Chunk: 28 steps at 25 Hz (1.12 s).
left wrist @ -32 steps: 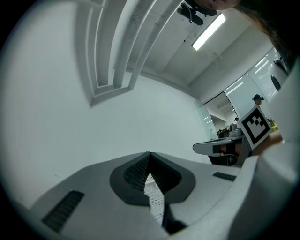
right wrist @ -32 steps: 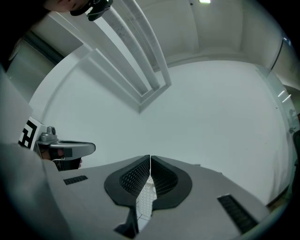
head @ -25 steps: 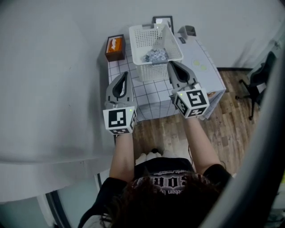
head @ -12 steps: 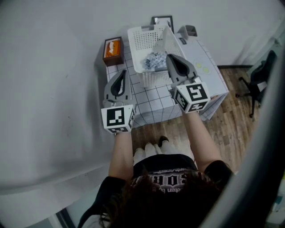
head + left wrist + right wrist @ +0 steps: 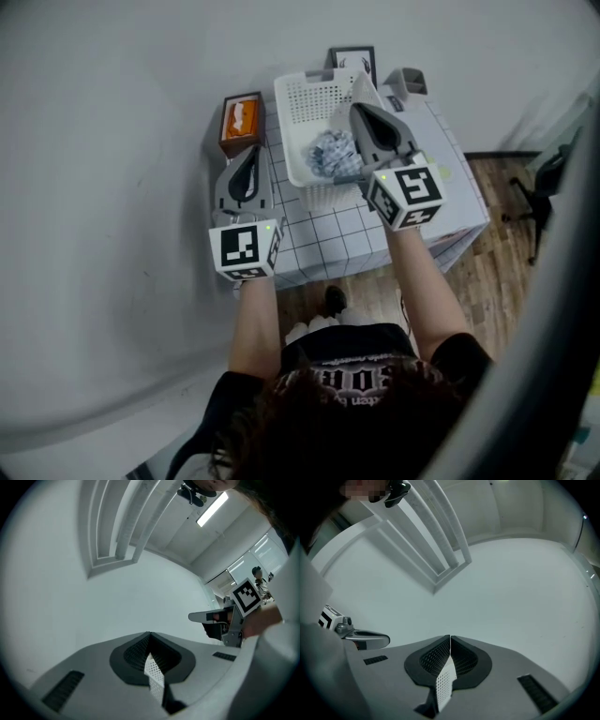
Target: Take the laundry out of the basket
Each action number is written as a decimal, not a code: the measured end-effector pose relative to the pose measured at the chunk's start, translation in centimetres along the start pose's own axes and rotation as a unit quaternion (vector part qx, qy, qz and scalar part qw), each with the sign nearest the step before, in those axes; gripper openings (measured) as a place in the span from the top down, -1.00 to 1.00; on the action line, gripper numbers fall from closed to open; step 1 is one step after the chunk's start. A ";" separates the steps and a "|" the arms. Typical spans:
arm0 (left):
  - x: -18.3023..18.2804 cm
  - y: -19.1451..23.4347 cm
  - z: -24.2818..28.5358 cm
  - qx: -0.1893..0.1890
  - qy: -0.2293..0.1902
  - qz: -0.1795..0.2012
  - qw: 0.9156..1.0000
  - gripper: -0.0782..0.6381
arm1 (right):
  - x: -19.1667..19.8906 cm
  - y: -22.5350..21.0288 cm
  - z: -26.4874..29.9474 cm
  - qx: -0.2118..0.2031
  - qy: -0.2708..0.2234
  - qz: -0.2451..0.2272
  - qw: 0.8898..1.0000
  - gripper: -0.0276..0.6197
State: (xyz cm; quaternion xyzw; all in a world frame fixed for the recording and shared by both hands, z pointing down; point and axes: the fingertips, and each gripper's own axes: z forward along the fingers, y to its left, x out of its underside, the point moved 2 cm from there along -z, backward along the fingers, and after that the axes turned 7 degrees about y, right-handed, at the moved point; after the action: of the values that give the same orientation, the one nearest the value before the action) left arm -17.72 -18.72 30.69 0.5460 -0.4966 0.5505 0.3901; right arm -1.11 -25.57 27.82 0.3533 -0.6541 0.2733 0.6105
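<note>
A white perforated laundry basket [image 5: 309, 98] stands on the white gridded table [image 5: 328, 234]. A crumpled blue-and-white cloth [image 5: 330, 152] lies in it, toward its near side. My right gripper [image 5: 358, 109] is shut and empty, hanging over the basket's right rim just beside the cloth. My left gripper [image 5: 253, 150] is also shut and empty, left of the basket over the table's left edge. Both gripper views look slightly upward at a bare wall and ceiling: the left gripper [image 5: 149, 633] and the right gripper [image 5: 450, 637] each show jaws meeting at the tip.
An orange box [image 5: 241, 120] sits at the table's far left corner. A framed picture [image 5: 354, 58] and a grey object [image 5: 405, 82] stand behind the basket. A white cabinet [image 5: 450, 178] adjoins the table on the right. A dark chair [image 5: 548, 173] stands on the wooden floor.
Both grippers have moved forward toward the basket. The right one has come from the basket's near side to over its right rim. Both jaws stayed shut.
</note>
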 end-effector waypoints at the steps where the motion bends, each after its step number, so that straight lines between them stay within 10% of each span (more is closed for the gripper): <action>1: 0.0 0.4 0.6 -0.003 0.000 0.001 1.000 0.79 | 0.0 -0.3 0.7 -0.002 -0.001 0.001 1.000 0.83; 28: 1.8 4.9 11.3 -0.027 0.011 0.001 1.000 0.79 | 7.8 -7.0 11.8 -0.016 0.072 0.039 0.996 0.82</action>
State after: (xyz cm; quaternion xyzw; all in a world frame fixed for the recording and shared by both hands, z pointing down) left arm -20.28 -30.88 30.86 0.5287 -0.5074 0.5436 0.4093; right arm -2.70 -40.03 33.78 0.2968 -0.6260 0.3112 0.6505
